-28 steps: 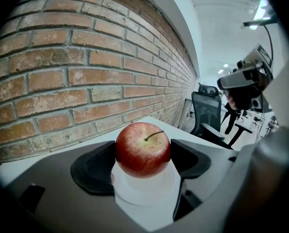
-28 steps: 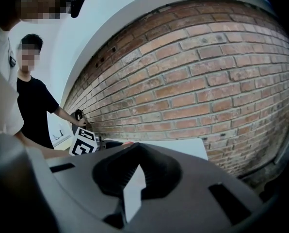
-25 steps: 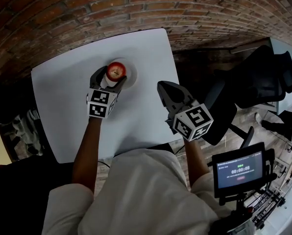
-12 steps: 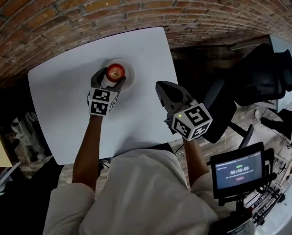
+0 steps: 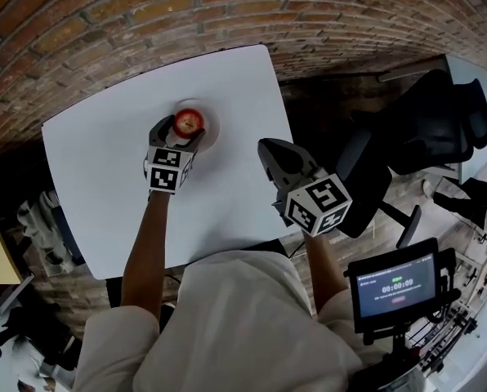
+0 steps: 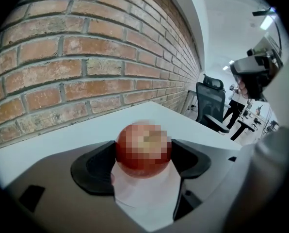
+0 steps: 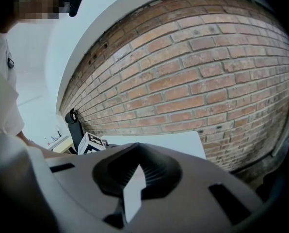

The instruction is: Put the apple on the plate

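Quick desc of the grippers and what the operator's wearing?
The left gripper and right gripper match: dark grey shells, black pads, each with a white cube bearing black square markers. The person wears a white short-sleeved top.

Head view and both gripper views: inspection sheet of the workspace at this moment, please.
Surface: white table, carrying only the job's things.
Job's things: red apple held over the white plate; whether it rests on the plate, cannot tell.
Clutter: nothing seen.
Grippers: left gripper fingers closed on the apple; right gripper fingers nearly together, empty, near the table's right edge.
Cables: nothing seen.
Surroundings: brick wall, black office chair, small screen.
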The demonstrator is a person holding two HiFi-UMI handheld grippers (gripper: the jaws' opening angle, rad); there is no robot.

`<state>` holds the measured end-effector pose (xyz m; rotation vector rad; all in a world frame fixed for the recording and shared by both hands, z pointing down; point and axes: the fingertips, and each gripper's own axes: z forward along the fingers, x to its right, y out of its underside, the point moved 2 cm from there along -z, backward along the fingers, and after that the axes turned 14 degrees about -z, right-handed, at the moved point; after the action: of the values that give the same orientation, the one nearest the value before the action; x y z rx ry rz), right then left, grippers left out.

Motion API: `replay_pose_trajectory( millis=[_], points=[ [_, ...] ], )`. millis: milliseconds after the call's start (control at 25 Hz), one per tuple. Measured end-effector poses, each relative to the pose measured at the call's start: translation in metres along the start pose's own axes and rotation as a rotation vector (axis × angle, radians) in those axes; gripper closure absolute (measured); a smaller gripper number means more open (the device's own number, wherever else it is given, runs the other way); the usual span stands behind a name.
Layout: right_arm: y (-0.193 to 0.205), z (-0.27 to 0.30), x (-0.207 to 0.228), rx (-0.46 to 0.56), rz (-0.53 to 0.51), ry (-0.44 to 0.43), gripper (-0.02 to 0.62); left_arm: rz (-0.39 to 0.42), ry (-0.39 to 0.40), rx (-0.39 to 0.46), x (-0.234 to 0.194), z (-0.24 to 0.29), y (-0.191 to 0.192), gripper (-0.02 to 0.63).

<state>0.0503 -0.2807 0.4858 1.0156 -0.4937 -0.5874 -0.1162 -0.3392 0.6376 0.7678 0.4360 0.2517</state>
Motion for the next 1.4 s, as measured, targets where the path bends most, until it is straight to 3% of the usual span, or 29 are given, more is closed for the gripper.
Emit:
replay_pose_trajectory(
  millis=[880, 1400],
  points=[
    [0.002, -0.003, 0.004, 0.003, 0.000, 0.006, 0.594, -0.107, 0.036, 0.041, -0.005, 0.007, 0.003, 0.242],
    [0.003, -0.008, 0.006, 0.017, 0.001, 0.014, 0.594, -0.107, 0.023, 0.032, -0.006, 0.005, 0.005, 0.242]
  ],
)
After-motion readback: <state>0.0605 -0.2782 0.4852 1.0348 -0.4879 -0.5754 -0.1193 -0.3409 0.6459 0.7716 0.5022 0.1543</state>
